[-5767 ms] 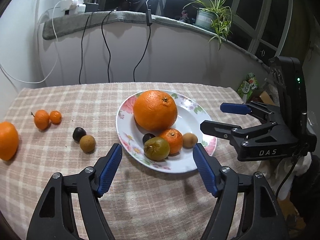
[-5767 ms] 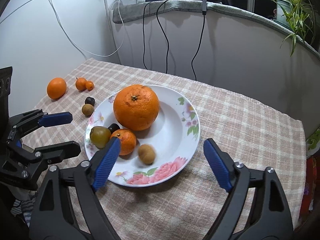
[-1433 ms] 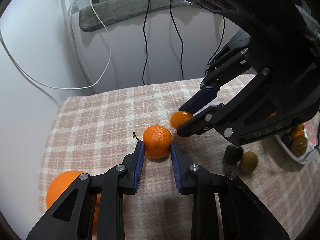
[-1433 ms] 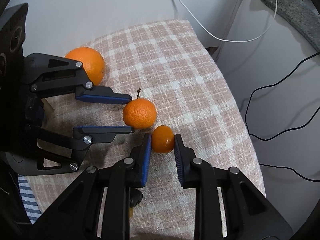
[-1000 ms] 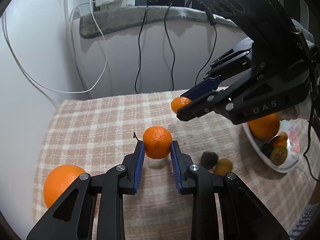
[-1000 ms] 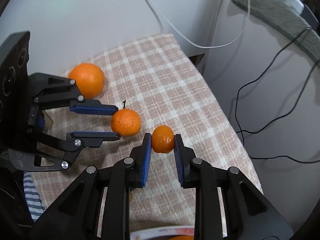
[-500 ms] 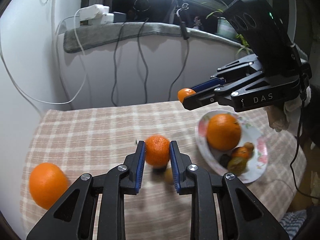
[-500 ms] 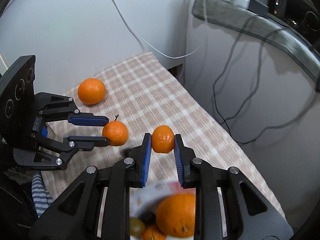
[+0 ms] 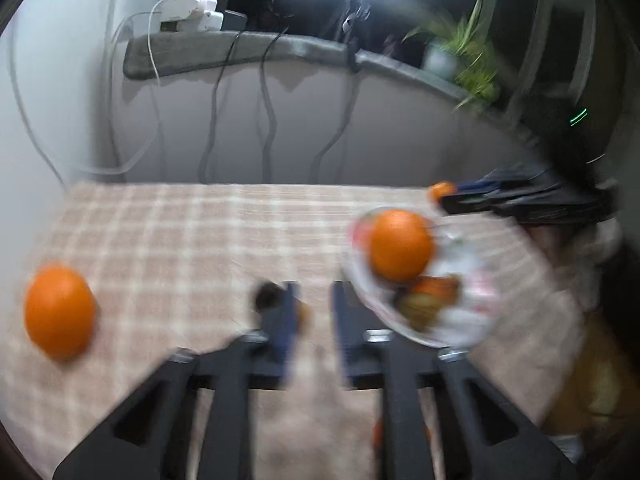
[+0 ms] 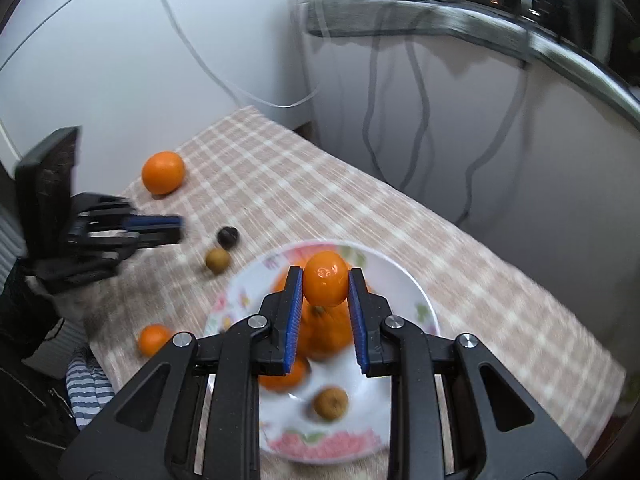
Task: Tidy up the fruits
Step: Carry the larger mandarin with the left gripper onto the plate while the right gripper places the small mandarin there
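My right gripper (image 10: 325, 286) is shut on a small mandarin (image 10: 326, 284) and hangs over the flowered plate (image 10: 404, 284), just above the big orange (image 10: 324, 334) lying in it. The left wrist view shows the same gripper (image 9: 444, 197) behind the plate (image 9: 464, 336). My left gripper (image 9: 314, 296) is blurred; its jaws are opening and only cloth shows between them. In the right wrist view the left gripper (image 10: 178, 229) hovers above the table, and a medium mandarin (image 10: 153, 339) lies loose on the cloth below it, near the table's edge.
A loose orange (image 10: 163, 172) sits at the table's far left corner. A dark fruit (image 10: 228, 237) and a brown fruit (image 10: 218, 261) lie beside the plate. Several smaller fruits share the plate. Cables hang down the wall behind. A striped sleeve (image 10: 86, 380) shows beside the table's edge.
The medium mandarin has left my left gripper's pads and now lies on the cloth. My right gripper has carried the small mandarin sideways to above the plate.
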`<state>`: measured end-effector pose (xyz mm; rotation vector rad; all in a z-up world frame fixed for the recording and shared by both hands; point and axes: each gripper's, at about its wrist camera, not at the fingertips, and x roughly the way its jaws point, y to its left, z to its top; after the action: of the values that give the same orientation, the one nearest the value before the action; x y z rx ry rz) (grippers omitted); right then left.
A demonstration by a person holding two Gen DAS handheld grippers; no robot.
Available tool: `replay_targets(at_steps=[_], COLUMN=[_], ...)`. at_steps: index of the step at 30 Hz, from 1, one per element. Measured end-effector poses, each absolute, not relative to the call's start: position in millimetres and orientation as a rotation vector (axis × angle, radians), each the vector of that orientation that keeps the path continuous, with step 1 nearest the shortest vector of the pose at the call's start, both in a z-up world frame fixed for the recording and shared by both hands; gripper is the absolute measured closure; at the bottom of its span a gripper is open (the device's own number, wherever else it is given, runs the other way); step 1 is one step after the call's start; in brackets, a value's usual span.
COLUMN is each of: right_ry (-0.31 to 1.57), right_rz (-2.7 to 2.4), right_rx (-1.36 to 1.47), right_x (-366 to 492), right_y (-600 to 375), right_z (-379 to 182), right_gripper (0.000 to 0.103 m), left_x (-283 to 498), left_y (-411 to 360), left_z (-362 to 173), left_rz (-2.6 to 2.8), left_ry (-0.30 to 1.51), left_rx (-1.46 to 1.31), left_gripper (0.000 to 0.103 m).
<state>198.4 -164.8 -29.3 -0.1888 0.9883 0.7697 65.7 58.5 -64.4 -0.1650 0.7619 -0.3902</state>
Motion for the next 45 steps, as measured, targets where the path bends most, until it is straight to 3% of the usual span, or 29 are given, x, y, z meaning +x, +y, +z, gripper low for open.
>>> replay_targets(at_steps=[1,12,14,17,20,35,45], right_ry=[0.988,1.000,0.999,0.999,0.994,1.003,1.007], right_rz=[0.765,0.701,0.693,0.684,0.676,0.649,0.639], right_rx=[-0.175,-0.083,-0.079,-0.076,-0.073,-0.077,-0.092], right_x=[196,180,176,170,168,167,171], right_y=[-171,-210,-215,-220,-224,-226,-225], right_z=[-30,-44,-44,-44,-44,-55,-63], right_gripper=[0.080,0.080,0.080,0.080,0.080,0.080,0.080], left_x=[53,-35,-34,-36,-40,13,54], left_y=[57,-30,-36,-41,-44,-21,-50], left_z=[-64,-106,-109,-111,-112,-80,-73], left_rz=[-0.400,-0.597,-0.606,-0.638,-0.635,-0.540,-0.531], left_ry=[0.764,0.893,0.896,0.910,0.902,0.776,0.725], left_rx=[-0.183,0.075,0.098,0.104,0.120,-0.023,0.006], left_gripper=[0.051,0.050,0.052,0.066,0.067,0.068,0.068])
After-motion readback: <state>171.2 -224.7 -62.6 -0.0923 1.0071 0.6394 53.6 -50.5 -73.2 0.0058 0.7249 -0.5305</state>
